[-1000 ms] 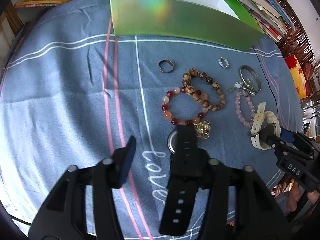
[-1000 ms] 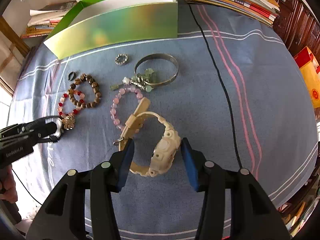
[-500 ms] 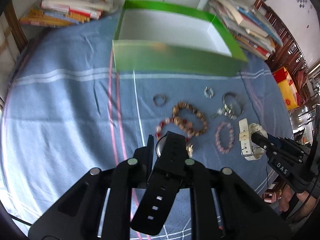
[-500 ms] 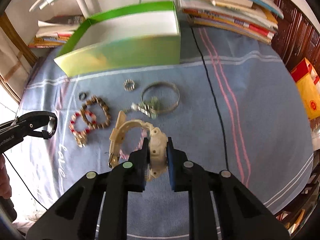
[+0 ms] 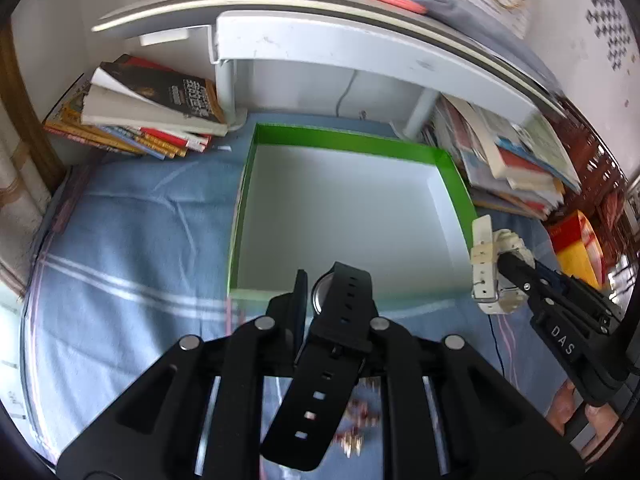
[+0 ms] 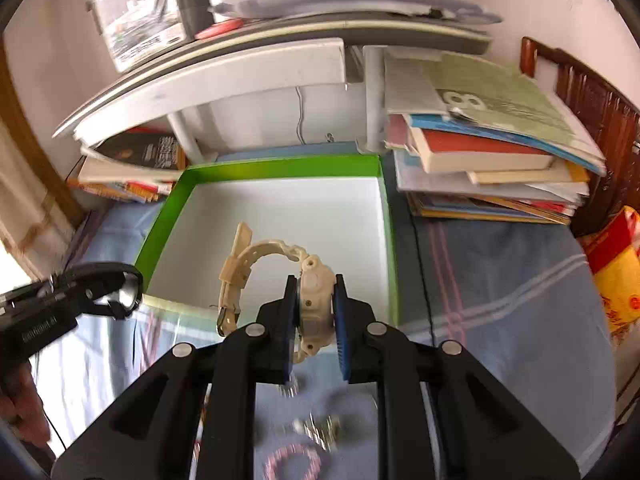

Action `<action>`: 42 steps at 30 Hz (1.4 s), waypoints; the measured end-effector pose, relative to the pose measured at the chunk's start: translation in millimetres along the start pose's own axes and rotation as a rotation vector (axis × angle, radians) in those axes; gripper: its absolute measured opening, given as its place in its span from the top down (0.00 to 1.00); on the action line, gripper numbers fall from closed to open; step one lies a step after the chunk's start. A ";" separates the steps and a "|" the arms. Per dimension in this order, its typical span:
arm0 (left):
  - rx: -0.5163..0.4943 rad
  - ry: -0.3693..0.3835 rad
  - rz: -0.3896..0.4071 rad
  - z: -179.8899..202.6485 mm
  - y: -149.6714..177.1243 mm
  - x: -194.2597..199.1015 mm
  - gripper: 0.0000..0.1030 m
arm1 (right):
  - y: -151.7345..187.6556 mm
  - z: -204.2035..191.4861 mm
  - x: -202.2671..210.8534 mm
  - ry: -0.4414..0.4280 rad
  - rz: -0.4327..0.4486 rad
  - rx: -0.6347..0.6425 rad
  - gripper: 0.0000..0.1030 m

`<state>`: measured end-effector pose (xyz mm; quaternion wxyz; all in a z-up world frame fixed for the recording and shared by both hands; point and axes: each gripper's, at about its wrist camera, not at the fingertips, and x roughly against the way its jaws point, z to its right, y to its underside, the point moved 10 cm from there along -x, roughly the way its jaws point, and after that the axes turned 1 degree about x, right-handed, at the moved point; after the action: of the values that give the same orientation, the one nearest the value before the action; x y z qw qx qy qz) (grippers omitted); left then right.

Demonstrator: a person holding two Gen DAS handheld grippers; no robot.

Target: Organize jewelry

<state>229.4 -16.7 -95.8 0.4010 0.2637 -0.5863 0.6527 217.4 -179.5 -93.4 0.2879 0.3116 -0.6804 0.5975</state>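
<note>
2 watches [image 5: 320,360] over green box [image 5: 452,172]

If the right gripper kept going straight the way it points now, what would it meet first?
Probably the white floor of the green box. The right gripper, shut on the cream watch, aims down into the open box, which looks empty; depth is unclear.

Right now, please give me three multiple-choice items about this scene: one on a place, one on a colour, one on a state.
1. Where is the cream watch?
A. on the cloth
B. in the right gripper, in front of the box
C. on the books

2. What colour are the walls of the green box?
A. green
B. red
C. black

3. The left gripper is:
A. open and empty
B. out of view
C. shut on the black watch

Answers: 1 B, pads clamp its case; 2 A, the rim shows green; 3 C, the strap hangs from closed jaws.
</note>
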 end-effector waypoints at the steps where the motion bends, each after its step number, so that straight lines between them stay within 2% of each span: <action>1: 0.006 -0.009 -0.002 -0.7 -5.6 -8.6 0.86 | -6.5 1.2 -8.1 0.004 -0.001 0.000 0.83; 6: 0.021 -0.031 -0.025 -3.4 -19.4 -41.0 0.86 | -18.8 -0.5 -48.6 0.018 -0.035 -0.012 0.83; 10: 0.025 -0.054 -0.021 -5.8 -27.3 -57.7 0.84 | -16.2 -2.3 -70.1 0.033 -0.060 -0.005 0.82; 12: 0.030 -0.066 -0.026 -7.6 -28.4 -62.9 0.74 | -13.5 -3.0 -75.3 0.042 -0.069 0.007 0.80; 14: 0.043 -0.087 -0.019 -10.9 -28.8 -62.0 0.53 | -13.3 -2.7 -72.2 0.061 -0.061 0.017 0.64; 15: 0.046 -0.092 -0.011 -12.0 -28.9 -60.4 0.52 | -14.3 -2.3 -67.2 0.063 -0.047 0.019 0.52; 16: 0.043 -0.102 -0.005 -12.9 -28.1 -57.4 0.48 | -15.1 -1.9 -63.2 0.063 -0.039 0.019 0.49; 22: 0.014 -0.186 0.024 -20.8 -11.8 -30.1 0.35 | 0.1 -2.8 -23.1 0.051 -0.011 0.033 0.49; 25: -0.012 -0.229 0.051 -25.5 5.3 -11.3 0.30 | 26.8 -2.0 -4.9 0.044 -0.027 0.032 0.49; 29: -0.029 -0.262 0.055 -33.8 47.7 10.6 0.24 | 71.8 -1.3 11.6 0.025 -0.077 0.020 0.49; 32: -0.005 -0.245 -0.014 -38.9 95.2 13.4 0.24 | 108.3 1.2 21.9 0.028 -0.112 0.020 0.49; 35: -0.026 -0.232 -0.076 -35.4 128.5 11.0 0.24 | 136.8 3.2 22.6 0.040 -0.164 0.011 0.49; 38: -0.030 -0.223 -0.081 -32.5 143.5 15.9 0.24 | 155.3 5.1 22.1 0.056 -0.207 0.012 0.49; 42: -0.037 -0.221 -0.068 -30.0 149.5 24.3 0.23 | 163.7 3.7 28.3 0.055 -0.211 0.017 0.49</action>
<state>95.6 19.2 -164.1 0.3608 0.3463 -0.6296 0.5946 73.5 -170.5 -176.0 0.3651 0.3672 -0.6306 0.5781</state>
